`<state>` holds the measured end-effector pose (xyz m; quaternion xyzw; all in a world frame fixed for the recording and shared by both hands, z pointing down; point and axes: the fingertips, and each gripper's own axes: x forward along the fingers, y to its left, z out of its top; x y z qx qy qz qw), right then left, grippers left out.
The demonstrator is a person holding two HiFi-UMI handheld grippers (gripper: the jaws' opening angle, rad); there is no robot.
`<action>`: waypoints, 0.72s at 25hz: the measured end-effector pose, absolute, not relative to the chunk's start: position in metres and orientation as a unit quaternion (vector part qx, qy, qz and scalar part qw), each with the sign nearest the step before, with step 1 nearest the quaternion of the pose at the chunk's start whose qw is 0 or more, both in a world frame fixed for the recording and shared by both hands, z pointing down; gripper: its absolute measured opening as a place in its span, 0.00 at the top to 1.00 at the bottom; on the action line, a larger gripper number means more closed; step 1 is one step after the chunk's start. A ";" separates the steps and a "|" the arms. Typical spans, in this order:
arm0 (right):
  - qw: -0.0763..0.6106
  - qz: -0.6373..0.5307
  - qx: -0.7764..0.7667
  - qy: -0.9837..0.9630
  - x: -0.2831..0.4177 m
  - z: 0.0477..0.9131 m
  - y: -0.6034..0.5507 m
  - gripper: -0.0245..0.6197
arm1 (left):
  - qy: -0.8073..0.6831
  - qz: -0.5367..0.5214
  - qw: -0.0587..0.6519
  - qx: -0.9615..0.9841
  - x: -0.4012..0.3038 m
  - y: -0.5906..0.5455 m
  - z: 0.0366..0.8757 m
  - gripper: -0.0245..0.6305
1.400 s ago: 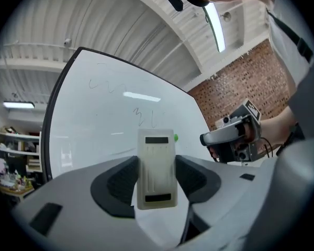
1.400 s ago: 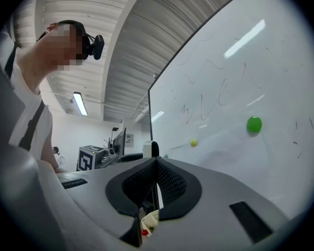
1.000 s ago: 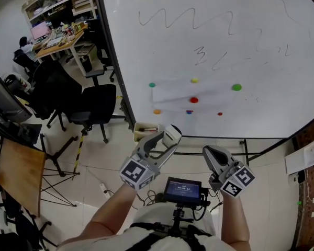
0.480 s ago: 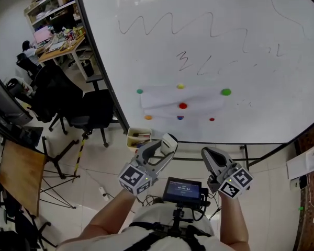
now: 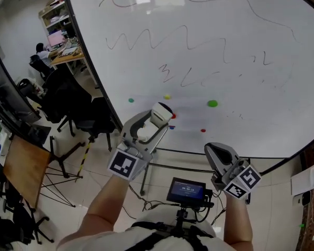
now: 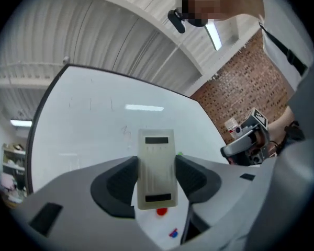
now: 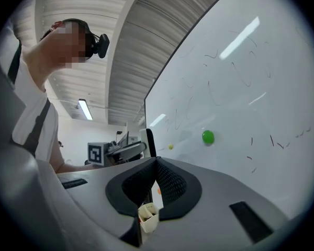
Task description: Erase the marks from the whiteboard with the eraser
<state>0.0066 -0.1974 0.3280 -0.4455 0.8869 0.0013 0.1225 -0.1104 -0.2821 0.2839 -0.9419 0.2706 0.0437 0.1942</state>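
The whiteboard [image 5: 240,61] carries a long wavy line [image 5: 146,38], a curve above it and small scribbles [image 5: 166,72] near its middle. My left gripper [image 5: 158,115] is raised close to the board's lower part, shut on a pale rectangular eraser [image 5: 161,111]. In the left gripper view the eraser [image 6: 157,166] stands upright between the dark pads, with the whiteboard [image 6: 83,124] behind it. My right gripper [image 5: 218,153] hangs lower, below the board's bottom edge, jaws closed with nothing between them. The right gripper view shows its pads [image 7: 167,184] meeting, with the whiteboard [image 7: 261,88] to the right.
Coloured magnets dot the board: a green magnet [image 5: 213,103], a yellow magnet [image 5: 167,96], a red magnet [image 5: 203,130]. Black office chairs [image 5: 68,103] stand to the left, with a desk and a seated person [image 5: 42,54] beyond. A wooden table [image 5: 23,171] is at lower left. A small screen [image 5: 187,191] sits at my chest.
My left gripper has risen with the eraser towards the board's lower part. The head view has tilted up, showing more of the board. The right gripper stayed low.
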 end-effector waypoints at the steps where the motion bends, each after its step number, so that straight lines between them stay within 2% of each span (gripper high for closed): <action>1: 0.123 0.009 -0.439 0.890 0.008 0.322 -0.198 0.96 | 0.284 0.045 0.221 -0.932 -0.112 -0.287 0.264 0.59; 5: 0.131 0.045 -0.416 0.899 0.016 0.296 -0.198 0.96 | 0.367 0.000 0.328 -0.871 -0.116 -0.311 0.207 0.59; 9: 0.147 0.060 -0.401 0.902 0.026 0.283 -0.198 0.96 | 0.452 -0.077 0.396 -0.795 -0.109 -0.331 0.179 0.59; 18: 0.179 0.063 -0.401 0.896 0.063 0.278 -0.192 0.96 | 0.478 -0.137 0.383 -0.779 -0.072 -0.350 0.202 0.59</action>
